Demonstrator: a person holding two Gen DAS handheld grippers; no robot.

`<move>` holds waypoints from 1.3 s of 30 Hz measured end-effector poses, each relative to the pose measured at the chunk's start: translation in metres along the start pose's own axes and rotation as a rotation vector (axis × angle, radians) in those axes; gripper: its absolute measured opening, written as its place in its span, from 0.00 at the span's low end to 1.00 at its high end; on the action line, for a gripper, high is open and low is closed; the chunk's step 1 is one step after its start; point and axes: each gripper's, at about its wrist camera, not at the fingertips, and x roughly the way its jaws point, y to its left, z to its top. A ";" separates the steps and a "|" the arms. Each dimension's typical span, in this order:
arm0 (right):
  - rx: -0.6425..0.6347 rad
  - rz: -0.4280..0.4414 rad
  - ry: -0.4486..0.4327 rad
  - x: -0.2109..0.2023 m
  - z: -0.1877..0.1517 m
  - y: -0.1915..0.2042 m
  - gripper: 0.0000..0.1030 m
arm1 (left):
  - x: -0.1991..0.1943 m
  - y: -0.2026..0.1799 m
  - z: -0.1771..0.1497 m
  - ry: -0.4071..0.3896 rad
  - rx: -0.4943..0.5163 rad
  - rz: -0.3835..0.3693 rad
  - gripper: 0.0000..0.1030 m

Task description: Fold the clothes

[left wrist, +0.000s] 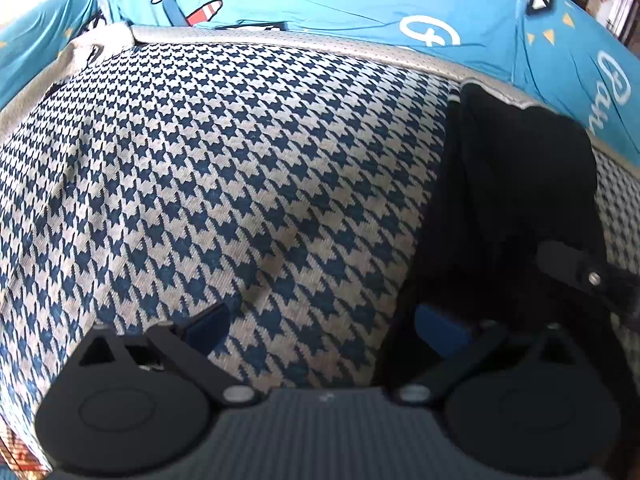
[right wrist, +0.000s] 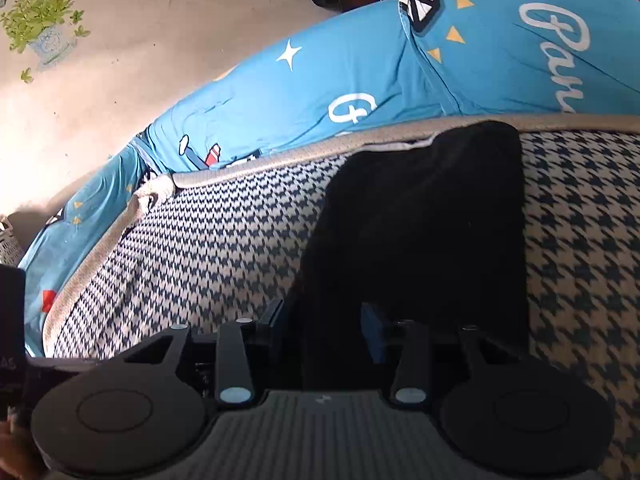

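A black garment lies as a long dark strip on the navy-and-white houndstooth blanket, its far end reaching the blanket's grey trim. My right gripper sits over the garment's near end, open, with black cloth between its fingers and no visible pinch. In the left wrist view the black garment is on the right. My left gripper stands wide open above the houndstooth blanket, its right finger at the garment's left edge.
The blanket's grey trim runs along its far edge. Beyond it spreads a blue bedsheet with white lettering and cartoon prints. A beige wall with a plant decal lies far left. A black screwed part of the other tool rests on the garment.
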 end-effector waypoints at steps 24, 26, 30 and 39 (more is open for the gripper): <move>0.055 0.002 0.073 -0.076 -0.081 0.015 0.58 | -0.034 0.009 -0.084 -0.078 0.026 0.071 1.00; 0.044 0.004 0.074 -0.081 -0.087 0.018 0.59 | -0.036 0.012 -0.089 -0.083 0.012 0.078 1.00; 0.019 0.011 0.079 -0.091 -0.098 0.022 0.59 | -0.042 0.022 -0.095 -0.095 -0.028 0.100 1.00; -0.068 0.106 0.110 -0.109 -0.127 0.047 0.59 | -0.055 0.023 -0.098 -0.178 -0.040 0.044 1.00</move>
